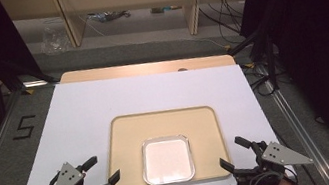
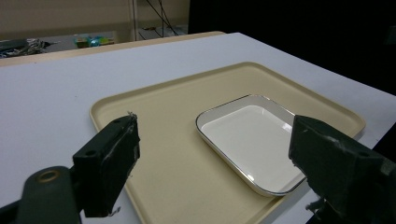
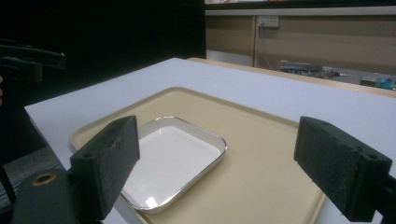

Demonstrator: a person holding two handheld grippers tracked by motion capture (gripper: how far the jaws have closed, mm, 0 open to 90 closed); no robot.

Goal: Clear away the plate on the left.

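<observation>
My left gripper [image 1: 102, 170] and right gripper [image 1: 231, 152] hang wide open, holding nothing, flanking the beige tray [image 1: 123, 130]. The white dish [image 1: 166, 159] sits on the tray's near half. I judge approach: next, close in on the dish.

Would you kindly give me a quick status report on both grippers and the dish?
Left gripper open, right gripper open, both empty. White dish on beige tray, untouched. Nothing in the way.
</observation>
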